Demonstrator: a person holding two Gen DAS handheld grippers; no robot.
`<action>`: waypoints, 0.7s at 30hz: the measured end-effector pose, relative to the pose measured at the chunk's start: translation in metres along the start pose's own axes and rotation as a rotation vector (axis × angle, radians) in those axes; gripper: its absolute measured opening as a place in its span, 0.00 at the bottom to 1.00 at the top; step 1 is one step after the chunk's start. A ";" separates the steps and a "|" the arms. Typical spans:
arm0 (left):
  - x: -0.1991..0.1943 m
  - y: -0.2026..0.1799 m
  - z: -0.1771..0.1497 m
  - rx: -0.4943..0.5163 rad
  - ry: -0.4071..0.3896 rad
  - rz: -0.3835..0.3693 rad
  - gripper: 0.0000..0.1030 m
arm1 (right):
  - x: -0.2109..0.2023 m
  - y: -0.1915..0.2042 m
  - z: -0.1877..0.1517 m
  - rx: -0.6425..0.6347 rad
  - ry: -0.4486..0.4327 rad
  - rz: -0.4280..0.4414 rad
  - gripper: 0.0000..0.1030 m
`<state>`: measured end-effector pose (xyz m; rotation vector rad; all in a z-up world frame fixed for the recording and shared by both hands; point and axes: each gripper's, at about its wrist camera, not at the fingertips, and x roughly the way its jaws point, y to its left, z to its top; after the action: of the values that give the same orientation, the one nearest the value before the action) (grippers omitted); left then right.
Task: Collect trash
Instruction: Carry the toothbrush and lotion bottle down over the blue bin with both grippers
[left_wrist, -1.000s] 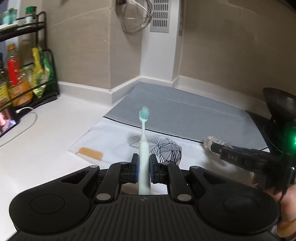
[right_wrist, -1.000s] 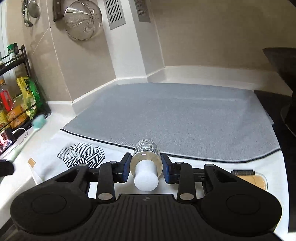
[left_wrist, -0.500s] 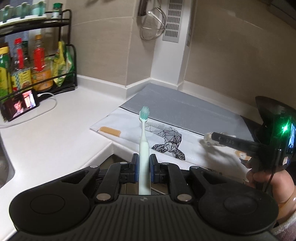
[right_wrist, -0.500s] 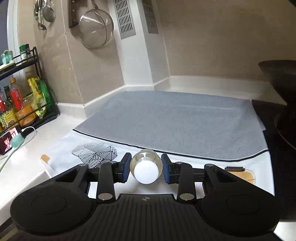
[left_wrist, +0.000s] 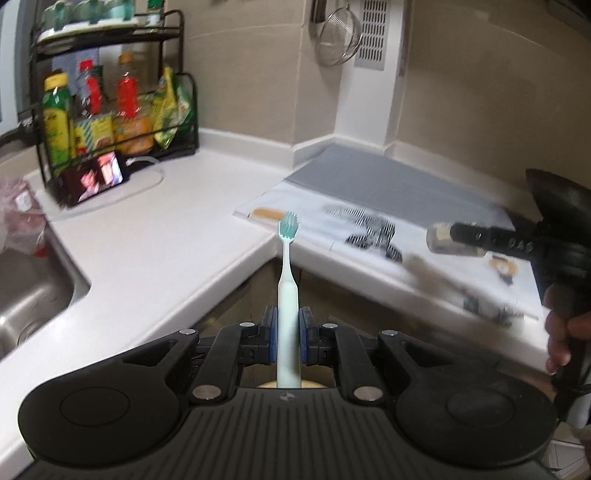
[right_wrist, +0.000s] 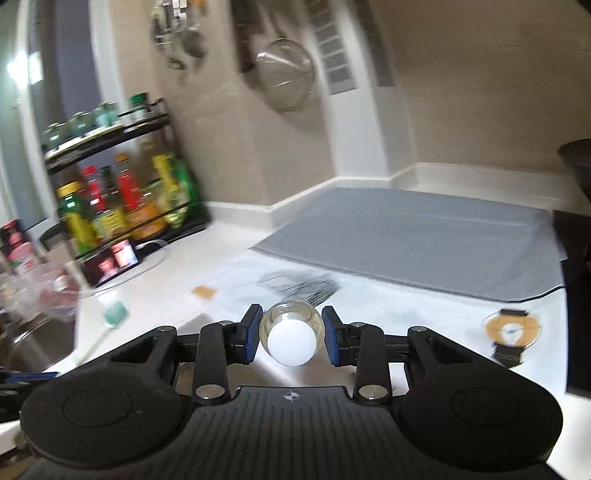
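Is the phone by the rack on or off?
On: the phone leaning at the rack shows a lit, colourful picture in both views.

Left gripper (left_wrist: 287, 341) at lower centre of its frame, jaws nearly together, pads clamped on a toothbrush (left_wrist: 286, 291) handle; right gripper (right_wrist: 291, 338) at lower centre, jaws partly apart, pinching a small bottle (right_wrist: 291, 334); a hand (left_wrist: 565, 328) at right edge

I see open bench (left_wrist: 155, 236) between the sink (left_wrist: 33, 295) and the grey mat (left_wrist: 388, 181); the bottle rack (left_wrist: 122, 110) blocks the back-left corner.
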<state>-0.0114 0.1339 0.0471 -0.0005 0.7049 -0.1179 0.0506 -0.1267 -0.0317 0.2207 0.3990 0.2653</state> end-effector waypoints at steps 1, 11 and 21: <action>-0.001 0.002 -0.006 -0.008 0.013 -0.003 0.12 | -0.004 0.005 -0.002 -0.006 0.005 0.017 0.36; 0.020 0.021 -0.063 -0.054 0.165 -0.011 0.12 | -0.010 0.031 -0.044 -0.036 0.170 0.121 0.36; 0.079 0.029 -0.108 -0.050 0.318 -0.048 0.12 | 0.039 0.037 -0.118 -0.077 0.434 0.116 0.36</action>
<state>-0.0184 0.1582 -0.0877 -0.0472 1.0258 -0.1480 0.0289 -0.0611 -0.1415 0.1086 0.8050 0.4441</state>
